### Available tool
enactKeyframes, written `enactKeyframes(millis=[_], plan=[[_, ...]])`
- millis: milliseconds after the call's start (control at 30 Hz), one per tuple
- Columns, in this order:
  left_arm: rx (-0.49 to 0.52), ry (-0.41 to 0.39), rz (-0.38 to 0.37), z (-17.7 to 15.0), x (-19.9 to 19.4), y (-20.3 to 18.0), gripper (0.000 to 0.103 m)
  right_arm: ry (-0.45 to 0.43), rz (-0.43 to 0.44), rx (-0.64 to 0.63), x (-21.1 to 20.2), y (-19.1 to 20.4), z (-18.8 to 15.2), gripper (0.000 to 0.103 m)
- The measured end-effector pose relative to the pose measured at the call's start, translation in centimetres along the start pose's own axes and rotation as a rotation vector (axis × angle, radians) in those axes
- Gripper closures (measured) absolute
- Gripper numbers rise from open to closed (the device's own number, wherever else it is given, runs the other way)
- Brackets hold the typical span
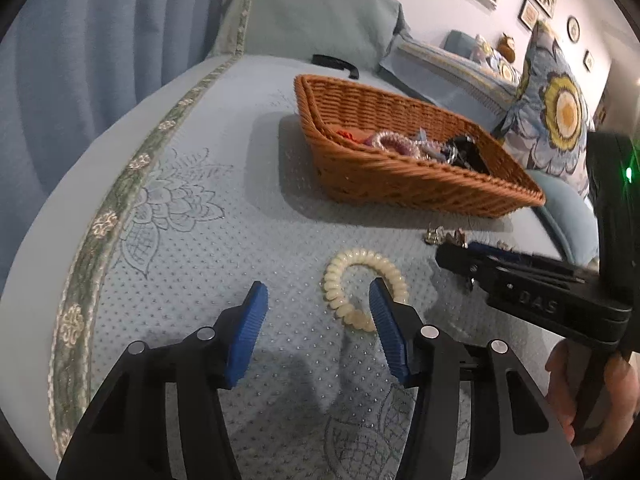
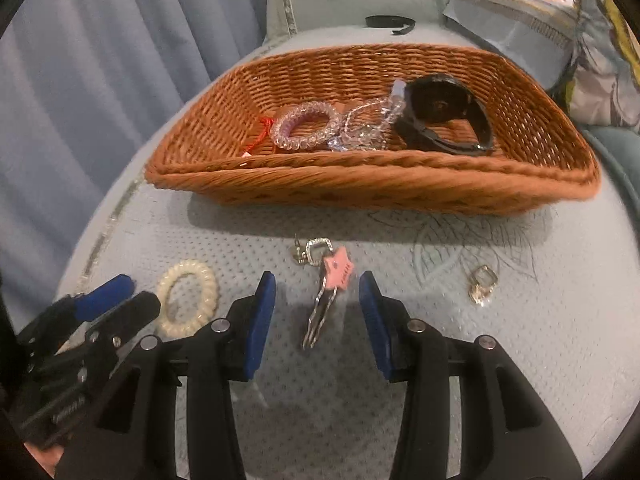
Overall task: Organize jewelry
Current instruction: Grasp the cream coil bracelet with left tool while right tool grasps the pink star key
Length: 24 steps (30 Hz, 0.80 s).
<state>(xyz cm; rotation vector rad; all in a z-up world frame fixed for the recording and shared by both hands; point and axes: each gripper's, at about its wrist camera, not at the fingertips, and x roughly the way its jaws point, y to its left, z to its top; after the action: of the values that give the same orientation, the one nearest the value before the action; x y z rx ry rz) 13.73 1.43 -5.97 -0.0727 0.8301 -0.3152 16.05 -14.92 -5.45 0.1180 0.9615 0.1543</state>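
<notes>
A woven basket [image 2: 372, 178] sits on the bed cover [image 1: 224, 264] ahead of me, toward the pillows [image 1: 560, 116] at the far end. Inside it lie a clear beaded bracelet [image 2: 305, 126], a red cord [image 2: 262, 132], some silvery chain pieces [image 2: 362, 128] and a black watch [image 2: 444, 116]. Beyond the basket a black strap [image 2: 390, 22] rests on the cover, and a blue curtain [image 1: 80, 60] hangs along the bed's left edge.

Loose pieces lie on the cover between the basket's near wall and my tools. A cream spiral hair tie [image 1: 362, 290] lies flat; my left tool [image 1: 318, 306] hangs over it, held wide apart and gripping nothing, with its right finger [image 1: 386, 320] over the tie's right side; I cannot tell if it touches. A hair clip with a pink star [image 2: 326, 300] lies lengthwise straight ahead of my right tool [image 2: 318, 294], between its spread fingers, which hold nothing and stand clear of the clip on both sides. Touching the clip's far end is a small sparkly earring [image 2: 316, 250]. A second earring [image 2: 483, 288] lies apart to the right, nearer the bed's right edge.
</notes>
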Motion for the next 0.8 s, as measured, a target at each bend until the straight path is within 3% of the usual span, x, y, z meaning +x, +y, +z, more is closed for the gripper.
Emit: enactKeyframes(millis=[100,200,300,433,733,800], plan=[[0.04,0.007,0.033,-0.1,0.4,-0.8,0.055,0.0,-0.034,-0.035,0.2,0.4,-0.1,0.067],[0.073,0.015,0.058,-0.1,0.8,-1.5,0.062,-0.005,-0.074,-0.071,-0.1,0.5,-0.7,0.083],[0.092,0.018,0.07,0.0,0.9,-1.9,0.069,-0.005,-0.059,-0.083,-0.6,-0.3,-1.3,0.095],[0.111,0.02,0.067,0.0,0.9,-2.2,0.079,-0.01,-0.03,-0.098,-1.7,-1.5,-2.3,0.097],[0.123,0.022,0.06,-0.2,1.0,-2.6,0.084,-0.037,0.015,-0.118,-4.6,-2.6,-6.2,0.097],[0.125,0.025,0.057,-0.2,1.0,-2.6,0.092,-0.057,0.037,-0.108,-5.3,-3.1,-7.3,0.097]])
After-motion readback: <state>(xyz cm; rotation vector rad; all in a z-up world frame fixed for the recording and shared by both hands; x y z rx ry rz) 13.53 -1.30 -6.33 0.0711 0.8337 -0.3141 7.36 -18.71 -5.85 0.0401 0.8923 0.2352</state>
